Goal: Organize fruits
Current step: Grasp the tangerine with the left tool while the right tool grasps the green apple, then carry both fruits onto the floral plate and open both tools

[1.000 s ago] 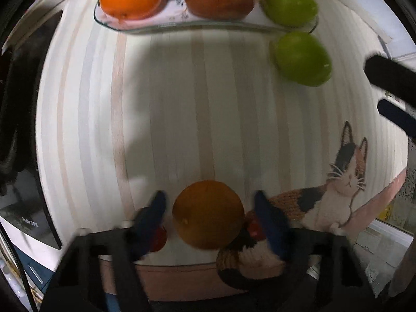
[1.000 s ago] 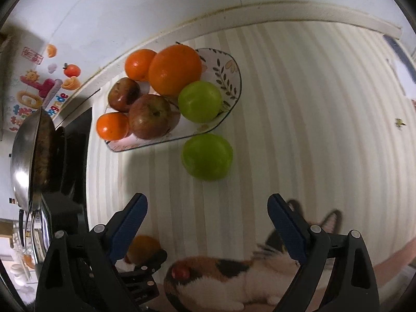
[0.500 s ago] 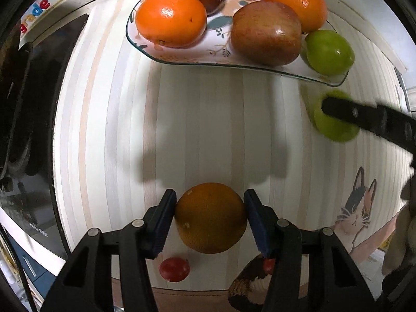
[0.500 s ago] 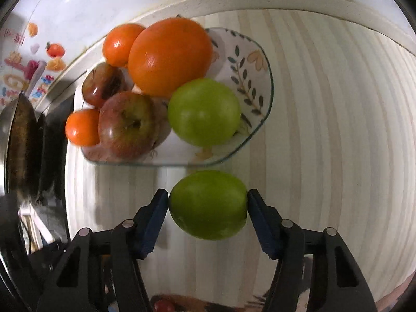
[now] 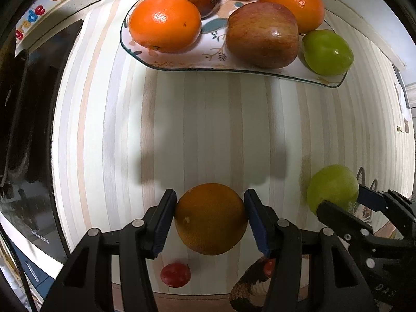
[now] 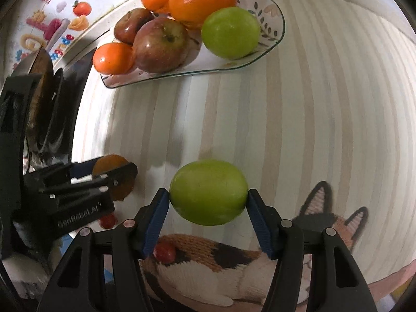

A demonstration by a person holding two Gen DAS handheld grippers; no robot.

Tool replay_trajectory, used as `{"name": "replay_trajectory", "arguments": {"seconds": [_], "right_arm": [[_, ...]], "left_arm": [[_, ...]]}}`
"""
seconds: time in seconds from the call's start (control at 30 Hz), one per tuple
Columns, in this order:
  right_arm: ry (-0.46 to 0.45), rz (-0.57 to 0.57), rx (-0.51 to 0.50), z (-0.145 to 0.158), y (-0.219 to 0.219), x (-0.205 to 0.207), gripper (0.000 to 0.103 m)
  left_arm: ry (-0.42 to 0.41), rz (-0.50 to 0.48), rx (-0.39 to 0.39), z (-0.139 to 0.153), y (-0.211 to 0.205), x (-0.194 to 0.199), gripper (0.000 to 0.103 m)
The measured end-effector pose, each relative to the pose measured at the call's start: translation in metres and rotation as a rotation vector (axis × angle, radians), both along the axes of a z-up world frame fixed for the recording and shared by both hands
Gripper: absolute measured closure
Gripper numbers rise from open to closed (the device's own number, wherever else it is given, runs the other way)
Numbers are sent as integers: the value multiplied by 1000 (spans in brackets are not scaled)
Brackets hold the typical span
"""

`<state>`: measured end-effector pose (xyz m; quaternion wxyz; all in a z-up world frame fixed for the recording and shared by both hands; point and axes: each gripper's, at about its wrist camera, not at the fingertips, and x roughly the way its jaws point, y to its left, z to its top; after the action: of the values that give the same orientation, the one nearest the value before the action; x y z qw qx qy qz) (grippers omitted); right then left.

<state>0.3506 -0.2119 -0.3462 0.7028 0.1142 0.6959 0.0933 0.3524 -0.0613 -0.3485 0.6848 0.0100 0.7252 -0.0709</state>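
My left gripper (image 5: 210,219) is shut on a dull orange (image 5: 210,219) and holds it above the striped counter. My right gripper (image 6: 208,204) is shut on a green apple (image 6: 208,192), also held above the counter; it shows in the left wrist view (image 5: 332,190) at the right. A glass plate (image 5: 182,65) with a leaf pattern lies at the far side and holds oranges (image 5: 164,23), red apples (image 5: 262,34) and a green apple (image 5: 327,52). In the right wrist view the plate (image 6: 197,72) is at the upper left.
A black stove top (image 5: 28,109) runs along the left edge. A cat-pattern mat (image 6: 234,270) with small red fruit (image 6: 164,251) lies at the near edge. Another small red fruit (image 5: 175,275) lies below the left gripper. A white wall backs the counter.
Both grippers have lifted their fruit and drawn back from the plate. The right gripper with the green apple now sits lower and nearer, beside the left gripper.
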Motion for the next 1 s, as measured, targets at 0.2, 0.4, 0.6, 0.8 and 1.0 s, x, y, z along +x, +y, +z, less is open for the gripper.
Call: {"name": "replay_trajectory", "arguments": {"seconds": [0.2, 0.4, 0.6, 0.8, 1.0], "right_arm": [[-11, 5, -19, -1, 4, 1, 39], [-43, -53, 34, 24, -12, 4, 41], [-135, -182, 96, 64, -48, 48, 41], [-181, -262, 89, 79, -80, 114, 41], [-127, -272, 59, 55, -91, 153, 41]], "left_arm": [[-28, 17, -21, 13, 4, -4, 52], [-77, 34, -104, 55, 2, 13, 52], [-153, 54, -181, 107, -6, 72, 52], [-161, 49, -181, 109, -15, 136, 52], [-89, 31, -155, 78, -25, 172, 52]]}}
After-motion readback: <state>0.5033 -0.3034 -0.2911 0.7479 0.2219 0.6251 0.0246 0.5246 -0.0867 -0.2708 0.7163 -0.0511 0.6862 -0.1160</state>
